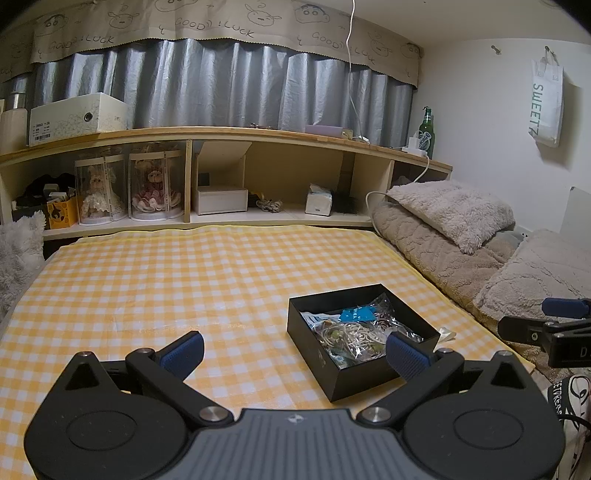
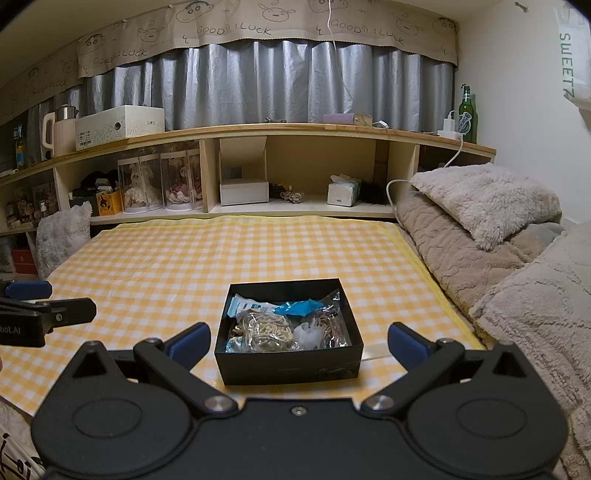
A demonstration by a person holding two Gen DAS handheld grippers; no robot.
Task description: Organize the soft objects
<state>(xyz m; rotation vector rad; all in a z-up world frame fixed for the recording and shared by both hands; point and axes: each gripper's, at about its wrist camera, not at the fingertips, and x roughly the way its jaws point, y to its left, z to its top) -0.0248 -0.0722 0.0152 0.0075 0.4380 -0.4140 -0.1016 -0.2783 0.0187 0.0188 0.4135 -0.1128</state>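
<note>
On checked bedsheet (image 2: 184, 258) | black box (image 2: 288, 363) | shelf (image 2: 258, 129) behind

Pkts (image 2: 280, 325) in box (image 2: 288, 365), on cloth (image 2: 221, 254).

a yellow-and-white checked cloth (image 2: 236, 254) covers the surface. near the middle, a black box (image 2: 288, 363) holds clear packets with blue labels (image 2: 295, 307) and beige cords (image 2: 266, 332). on the right, beige-grey fluffy blankets (image 2: 491, 206). far off, silvery grey curtains (image 2: 266, 81) under a tan cartoon-printed valance (image 2: 258, 27), and a green bottle (image 2: 467, 114).
</note>
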